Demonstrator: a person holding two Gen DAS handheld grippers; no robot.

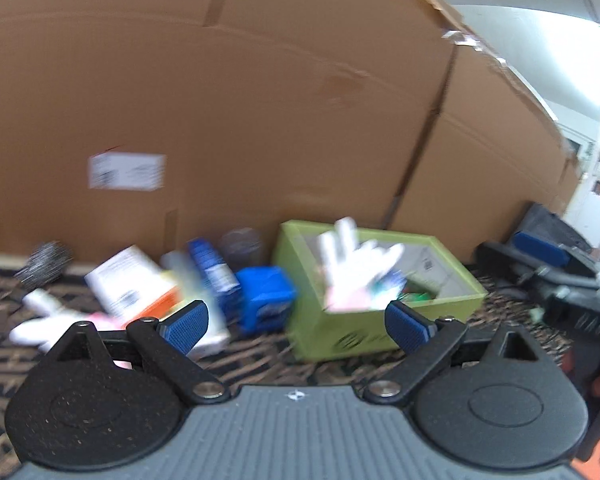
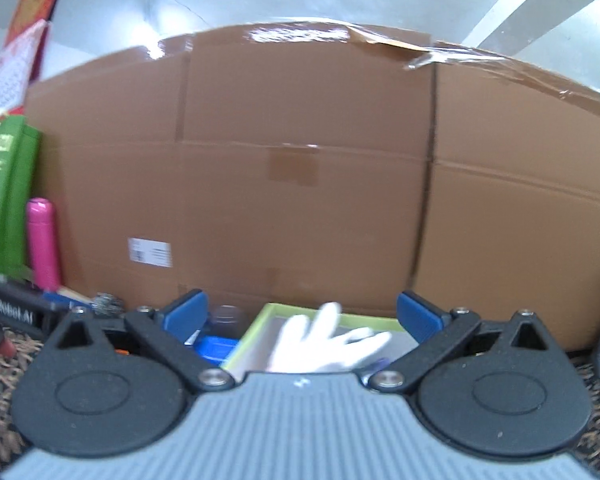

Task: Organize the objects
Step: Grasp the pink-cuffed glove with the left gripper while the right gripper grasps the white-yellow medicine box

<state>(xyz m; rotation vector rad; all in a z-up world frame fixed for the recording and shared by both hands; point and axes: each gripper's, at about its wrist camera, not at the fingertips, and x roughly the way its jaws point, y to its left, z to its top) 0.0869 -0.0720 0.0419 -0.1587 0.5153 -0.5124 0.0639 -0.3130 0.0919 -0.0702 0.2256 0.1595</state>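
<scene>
A lime green open box (image 1: pixel 324 328) sits on the patterned carpet, with a white and pink glove (image 1: pixel 352 268) draped over its front wall. My left gripper (image 1: pixel 296 324) is open and empty, held short of the box. Left of the box lie a blue pack (image 1: pixel 266 300), a blue and white tube (image 1: pixel 212 272), a white and orange carton (image 1: pixel 128 284), a second white glove (image 1: pixel 40 320) and a steel scourer (image 1: pixel 46 266). My right gripper (image 2: pixel 302 316) is open and empty, above the same green box (image 2: pixel 256 328) and glove (image 2: pixel 320 344).
A large brown cardboard box (image 1: pixel 240 100) stands as a wall behind everything; it also shows in the right wrist view (image 2: pixel 300 160). A pink bottle (image 2: pixel 42 240) and a green carton (image 2: pixel 2 192) stand at the far left. The right gripper's body (image 1: pixel 548 264) lies right of the green box.
</scene>
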